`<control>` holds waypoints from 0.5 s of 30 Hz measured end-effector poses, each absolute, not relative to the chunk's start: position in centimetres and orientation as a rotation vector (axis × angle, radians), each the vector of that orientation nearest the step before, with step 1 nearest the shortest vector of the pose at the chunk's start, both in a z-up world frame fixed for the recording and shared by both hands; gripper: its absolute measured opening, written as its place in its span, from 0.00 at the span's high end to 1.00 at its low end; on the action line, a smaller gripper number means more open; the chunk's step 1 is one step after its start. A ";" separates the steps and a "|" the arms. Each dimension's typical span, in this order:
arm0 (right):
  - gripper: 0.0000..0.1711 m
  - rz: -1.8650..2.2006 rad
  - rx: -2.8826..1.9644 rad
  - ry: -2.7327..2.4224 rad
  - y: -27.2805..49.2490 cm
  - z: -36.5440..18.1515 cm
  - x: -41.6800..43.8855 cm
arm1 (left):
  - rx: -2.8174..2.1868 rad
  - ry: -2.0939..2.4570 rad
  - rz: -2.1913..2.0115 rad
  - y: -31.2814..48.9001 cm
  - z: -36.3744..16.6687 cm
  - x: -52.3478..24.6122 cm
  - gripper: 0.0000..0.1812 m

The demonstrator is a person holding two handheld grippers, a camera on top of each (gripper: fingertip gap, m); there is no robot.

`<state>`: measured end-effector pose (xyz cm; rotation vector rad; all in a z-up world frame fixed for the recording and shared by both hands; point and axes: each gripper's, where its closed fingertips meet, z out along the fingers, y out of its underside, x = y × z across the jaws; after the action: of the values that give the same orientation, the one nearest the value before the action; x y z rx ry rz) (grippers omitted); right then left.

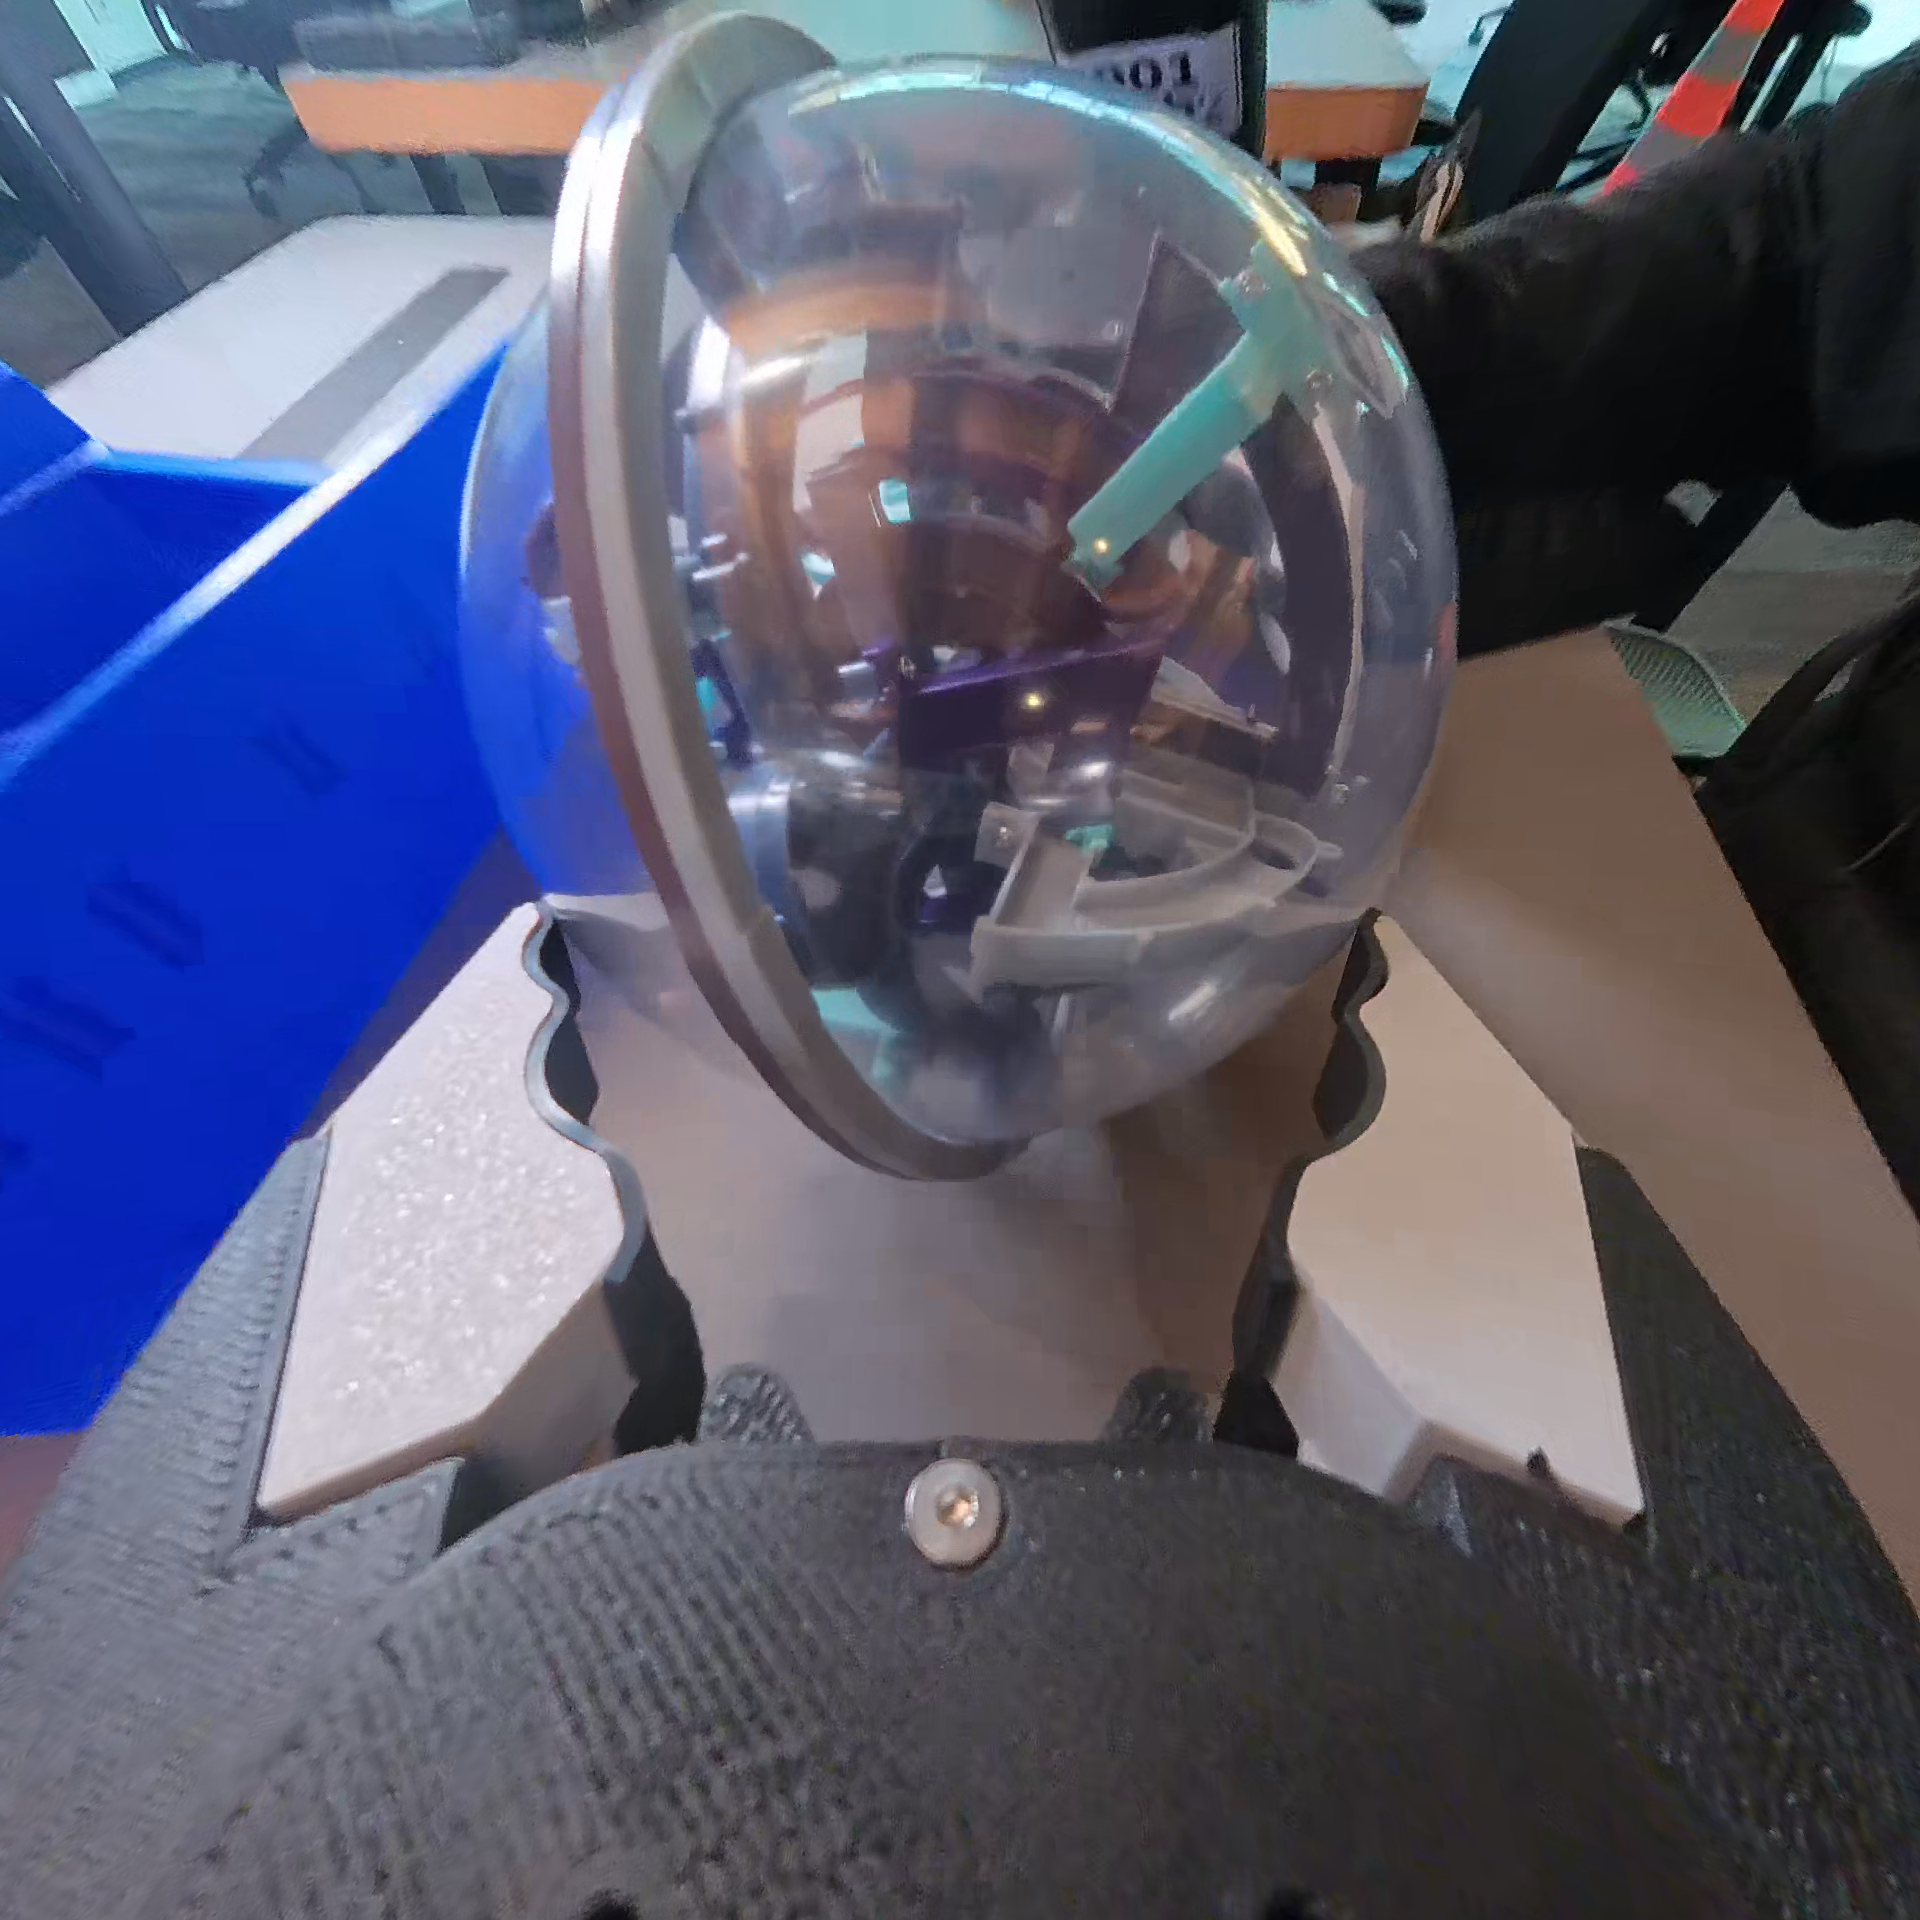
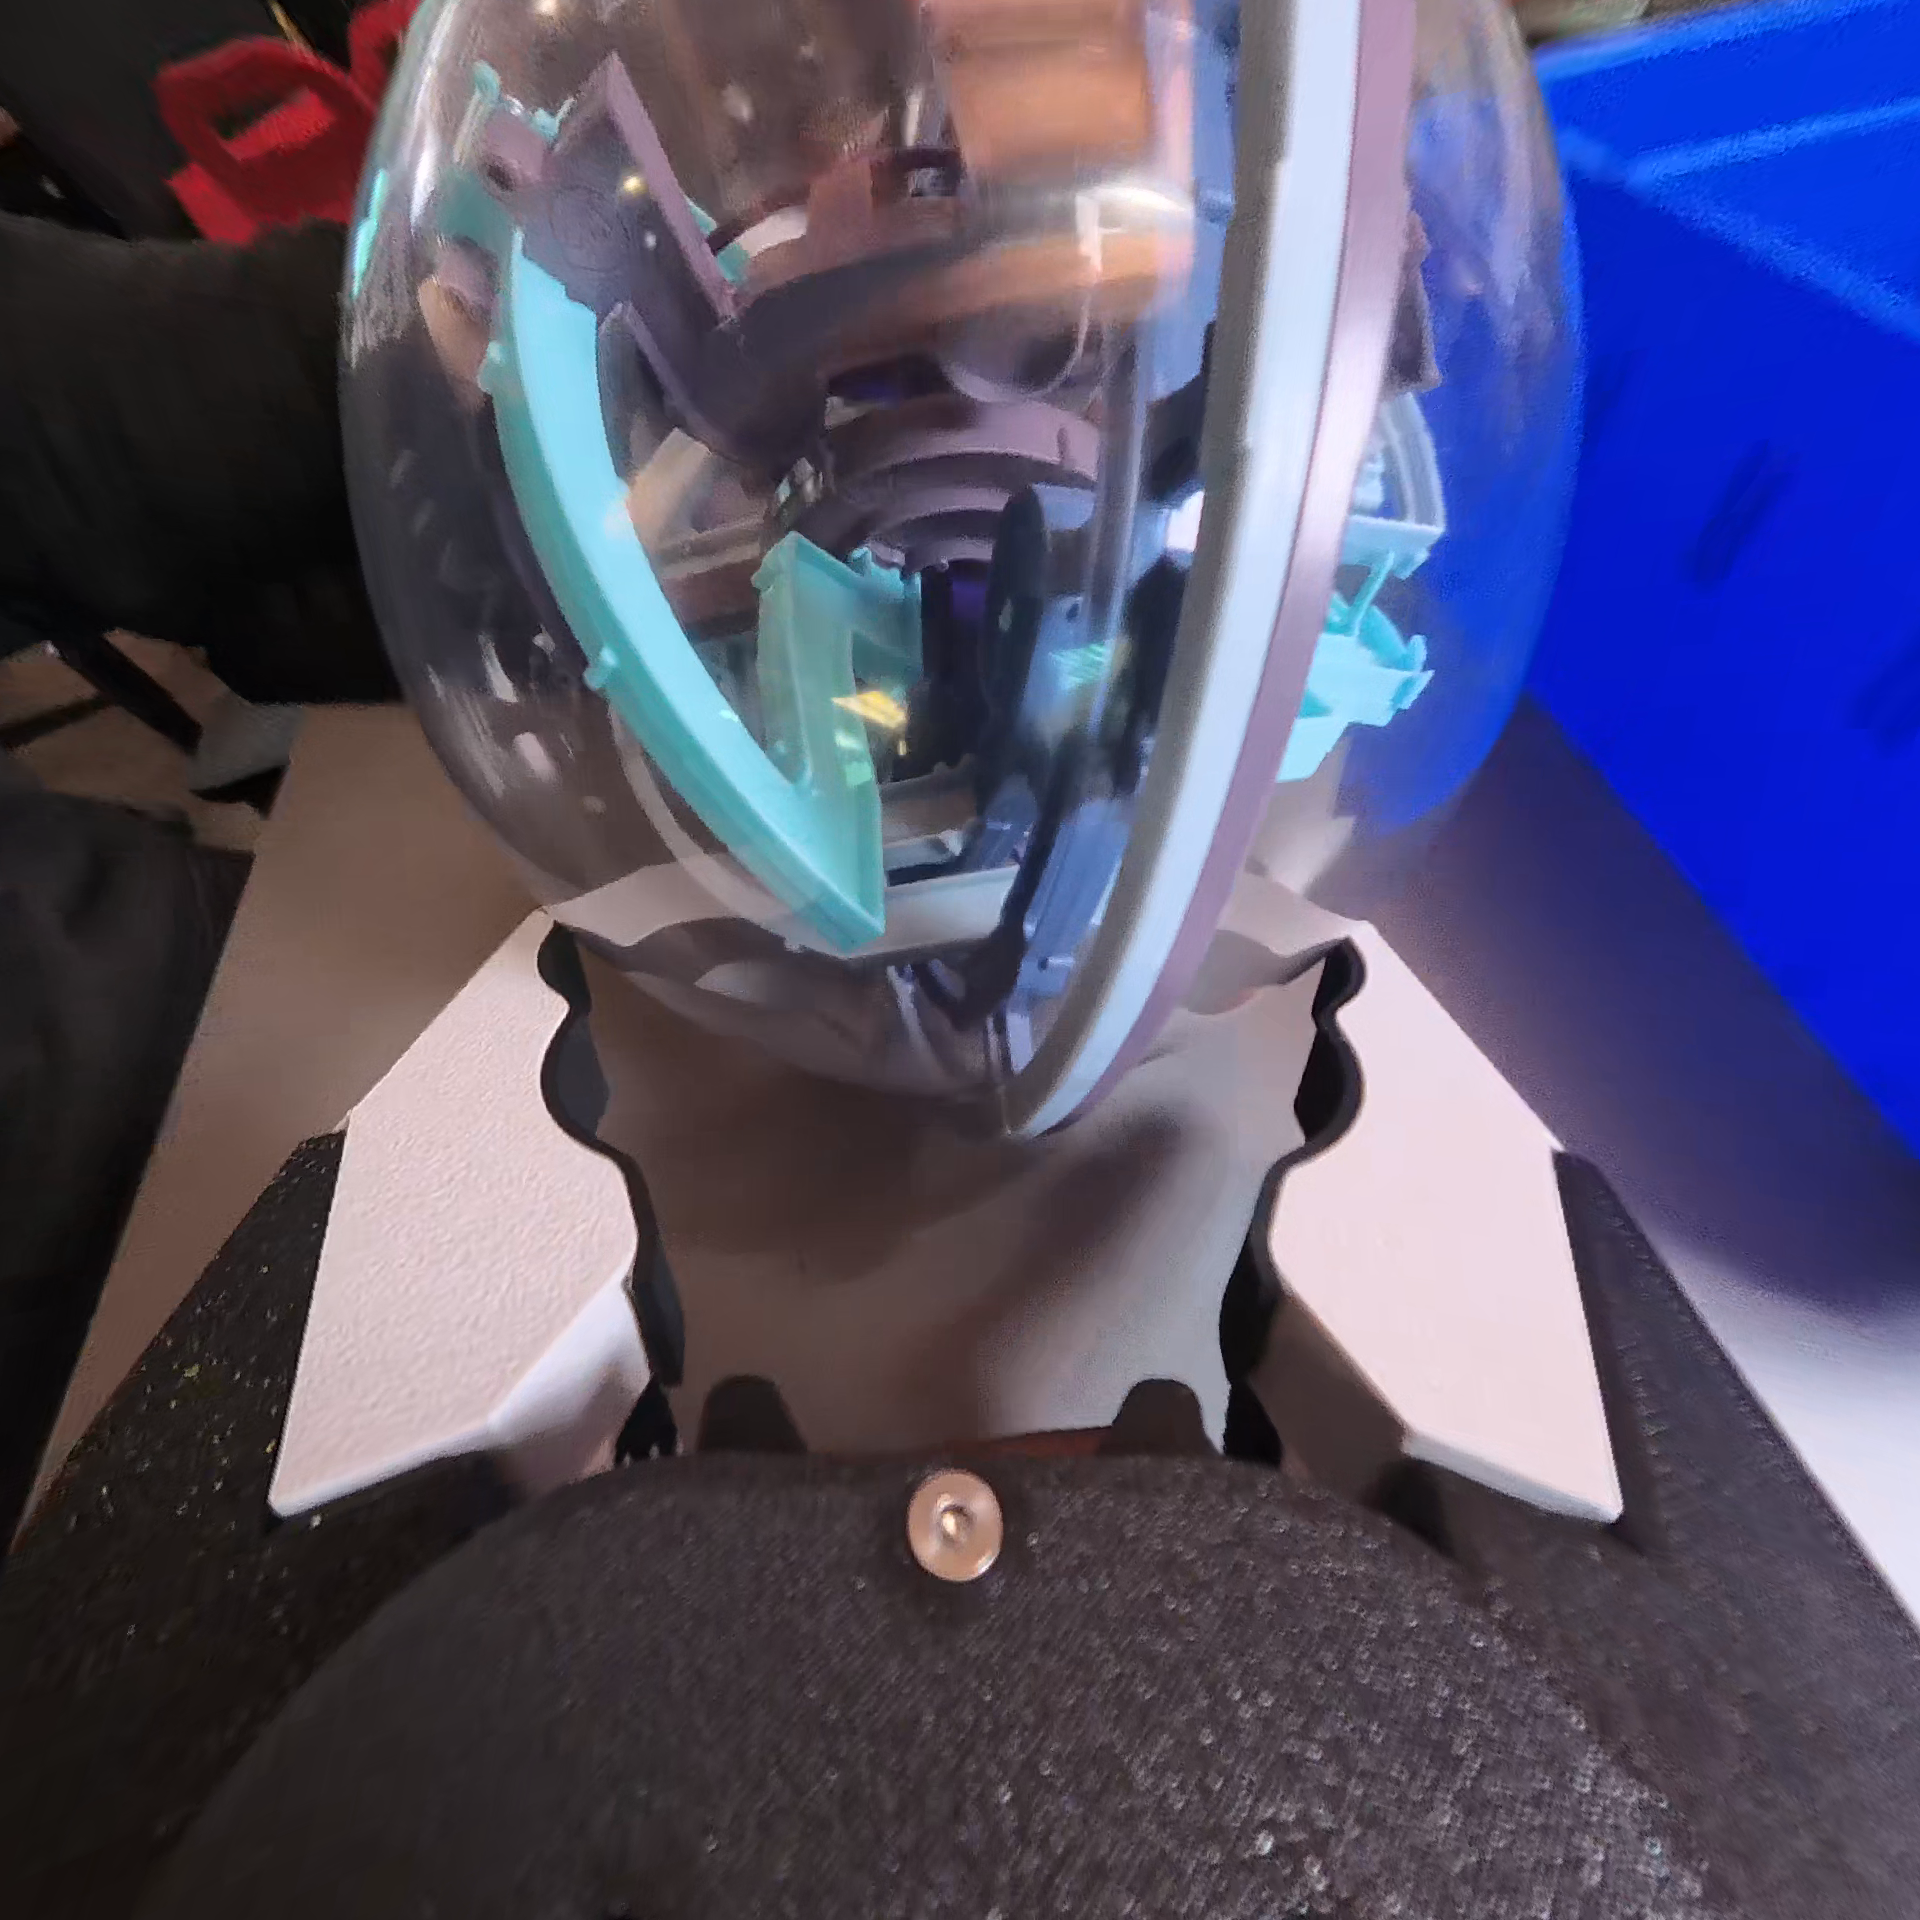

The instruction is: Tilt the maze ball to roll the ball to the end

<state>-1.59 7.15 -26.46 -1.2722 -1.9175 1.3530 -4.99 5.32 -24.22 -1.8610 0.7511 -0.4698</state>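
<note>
The maze ball (image 1: 935, 623) is a clear sphere with a grey rim band and teal, purple, brown and grey tracks inside. It fills the upper middle of both views and looks lifted a little off the table. My left gripper (image 1: 961, 956) has its jaws spread wide, and both white fingertips (image 1: 468, 1091) press against the lower shell. My right gripper (image 2: 951, 966) cups the maze ball (image 2: 935, 520) the same way from the opposite side, jaws wide. I cannot pick out the small ball among the tracks.
A blue plastic bin (image 1: 208, 831) stands close to the sphere; it also shows in the right wrist view (image 2: 1745, 416). The pale table (image 1: 1610, 883) lies below. A black sleeve (image 1: 1662, 364) reaches in beside the sphere. Desks and chairs stand behind.
</note>
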 end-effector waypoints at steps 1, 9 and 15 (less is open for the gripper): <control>0.21 1.373 -1.251 -1.884 7.1 -25.5 -1.8 | -1.834 0.747 -0.468 5.3 -23.2 -5.1 0.22; 0.21 1.431 -0.981 -1.636 7.9 -11.3 -3.9 | -1.539 0.737 -0.441 6.1 -10.0 -6.4 0.22; 0.21 1.484 -0.782 -1.523 7.8 -1.7 -5.2 | -1.277 0.723 -0.422 5.9 0.3 -7.3 0.22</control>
<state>-5.24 7.85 -1.73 -0.7822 -1.5230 1.4839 -7.31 5.87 0.30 -1.2766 0.7227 -0.4218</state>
